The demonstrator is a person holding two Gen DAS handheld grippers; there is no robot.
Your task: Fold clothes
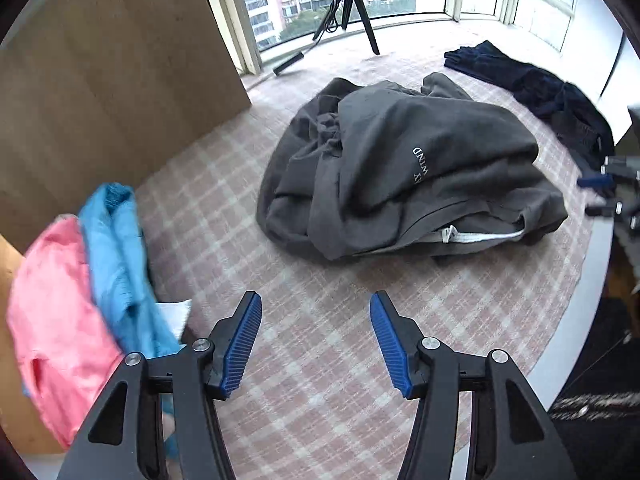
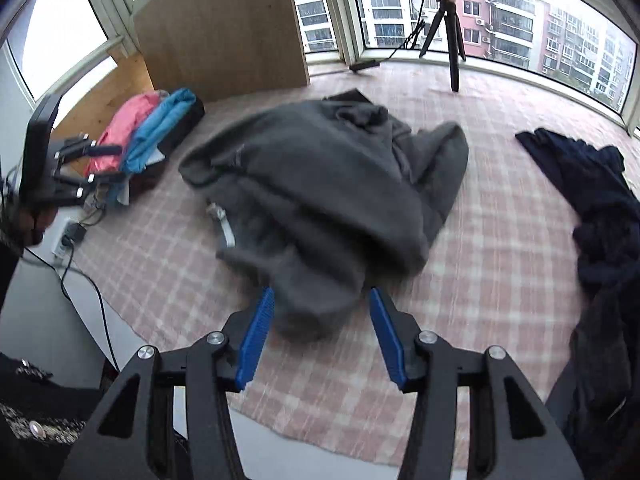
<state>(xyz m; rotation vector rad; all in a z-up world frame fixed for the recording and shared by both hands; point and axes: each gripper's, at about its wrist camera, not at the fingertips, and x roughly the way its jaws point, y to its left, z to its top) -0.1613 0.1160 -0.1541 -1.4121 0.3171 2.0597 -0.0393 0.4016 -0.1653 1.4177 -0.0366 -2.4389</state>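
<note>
Only the right view shows right tongs [image 2: 318,332] straddling the sweatshirt [image 2: 320,184].

Matt grey fleece sweatshirt [image 1: 404,168] on woven checked cloth [image 1: 320,380].

A pink plaid cloth [image 1: 224,240] is covering the tabletop [image 1: 576,300], carrying a crumpled grey sweatshirt [image 1: 400,168], a navy garment [image 1: 540,88], pink and blue clothes [image 1: 80,300], and a tripod [image 1: 352,12].
</note>
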